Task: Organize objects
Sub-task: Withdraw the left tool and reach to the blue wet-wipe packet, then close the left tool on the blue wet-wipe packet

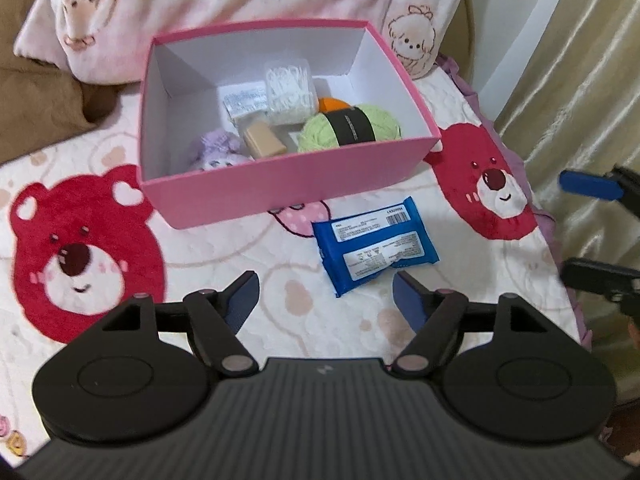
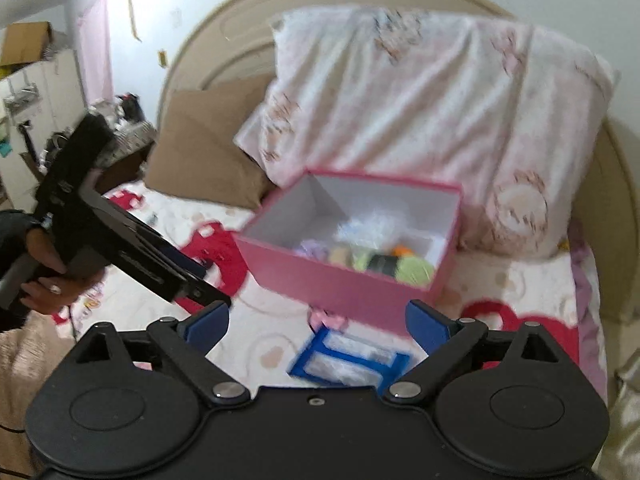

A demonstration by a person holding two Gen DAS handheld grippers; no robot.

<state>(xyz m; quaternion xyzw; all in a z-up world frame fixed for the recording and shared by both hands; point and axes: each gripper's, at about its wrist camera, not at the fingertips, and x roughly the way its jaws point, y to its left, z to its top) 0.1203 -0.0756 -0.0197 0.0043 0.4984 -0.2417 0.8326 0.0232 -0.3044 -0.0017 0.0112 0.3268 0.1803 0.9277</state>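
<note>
Both hand-held grippers wide open and empty, left (image 1: 324,300), right (image 2: 316,326). Blue wipes pack (image 1: 374,248) flat on the bed (image 1: 224,252), just beside the pink box (image 1: 288,184). Slippery wrapper, soft bedding, so probably could've squirted out of a pinch.

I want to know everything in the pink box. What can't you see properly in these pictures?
- Purple toy, left wrist view: its lower part is hidden behind the pink box front wall.
- Orange thing, left wrist view: mostly covered by the green yarn.
- Box contents, right wrist view: too blurred to name.
- Blue packet, right wrist view: blurred, label unreadable.
</note>
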